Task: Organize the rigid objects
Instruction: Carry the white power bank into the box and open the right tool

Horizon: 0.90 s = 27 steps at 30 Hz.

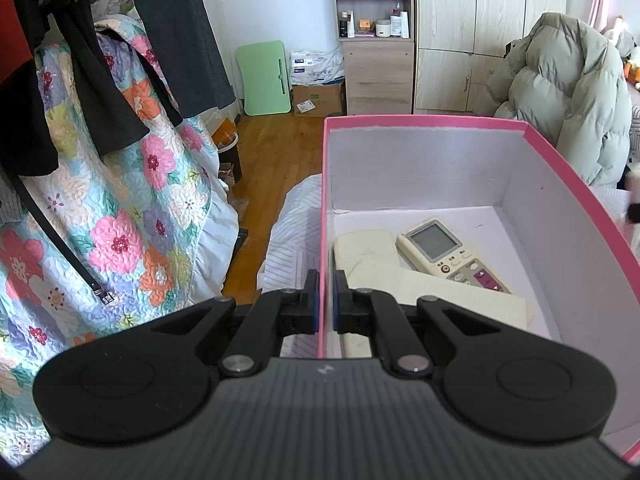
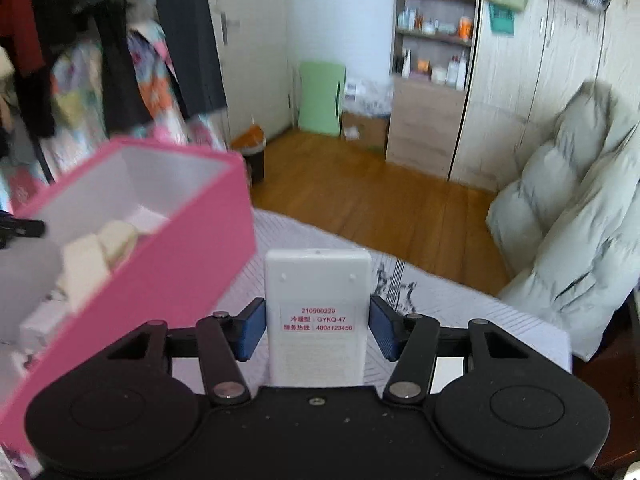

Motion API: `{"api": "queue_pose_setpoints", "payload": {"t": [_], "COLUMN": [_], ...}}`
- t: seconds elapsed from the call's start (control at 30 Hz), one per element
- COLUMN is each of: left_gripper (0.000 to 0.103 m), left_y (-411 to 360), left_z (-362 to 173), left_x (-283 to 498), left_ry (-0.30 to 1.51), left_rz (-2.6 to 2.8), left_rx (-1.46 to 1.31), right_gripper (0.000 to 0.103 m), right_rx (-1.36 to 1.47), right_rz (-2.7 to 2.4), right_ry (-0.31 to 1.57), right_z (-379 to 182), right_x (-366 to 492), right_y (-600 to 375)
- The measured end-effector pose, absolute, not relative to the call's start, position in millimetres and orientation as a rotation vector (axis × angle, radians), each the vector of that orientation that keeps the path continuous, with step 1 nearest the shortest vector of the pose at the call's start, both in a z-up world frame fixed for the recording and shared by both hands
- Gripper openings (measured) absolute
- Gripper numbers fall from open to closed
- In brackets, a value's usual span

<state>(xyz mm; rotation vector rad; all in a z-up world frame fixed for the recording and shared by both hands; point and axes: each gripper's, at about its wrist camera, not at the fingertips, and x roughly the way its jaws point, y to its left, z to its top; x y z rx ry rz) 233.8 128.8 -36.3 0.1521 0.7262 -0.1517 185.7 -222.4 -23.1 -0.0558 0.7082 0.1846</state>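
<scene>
In the left wrist view my left gripper [image 1: 325, 300] is shut on the left wall of a pink box [image 1: 440, 122] with a white inside. In the box lie a cream remote with a screen [image 1: 444, 254], a plain cream remote [image 1: 368, 248] and a cream pad. In the right wrist view my right gripper [image 2: 317, 328] is shut on a white remote [image 2: 316, 280]. This remote lies back side up, shows a red-printed label, and is held above the bed. The pink box [image 2: 160, 272] stands tilted at that gripper's left.
A striped bed sheet [image 2: 460, 312] lies under the box. A padded grey-green jacket [image 1: 568, 92] hangs at the right. A floral quilt [image 1: 120, 200] and dark clothes hang at the left. Beyond are a wooden floor [image 1: 280, 152], a dark bin [image 2: 254, 160] and a shelf cabinet [image 1: 376, 60].
</scene>
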Motion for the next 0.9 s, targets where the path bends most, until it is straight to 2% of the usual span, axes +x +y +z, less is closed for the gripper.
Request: {"api": "queue_pose_setpoints", "payload": {"t": [0.27, 0.47, 0.63, 0.8, 0.9], "left_gripper": [0.005, 0.005, 0.005, 0.005, 0.005], "left_y": [129, 130, 129, 131, 134], "left_z": [-36, -36, -35, -34, -34], "left_x": [231, 230, 230, 230, 230], "left_ry": [0.723, 0.724, 0.728, 0.727, 0.726], "left_rz": [-0.151, -0.148, -0.142, -0.143, -0.141], "left_rx": [0.149, 0.138, 0.136, 0.122, 0.099], "right_gripper": [0.061, 0.061, 0.061, 0.061, 0.061], "right_rx": [-0.161, -0.105, -0.091, -0.028, -0.042], "right_rz": [0.189, 0.453, 0.549, 0.571, 0.585], "right_ry": [0.500, 0.470, 0.478, 0.577, 0.605], "right_z": [34, 66, 45, 5, -7], "right_x": [144, 152, 175, 219, 213], "right_y": [-196, -165, -116, -85, -78]}}
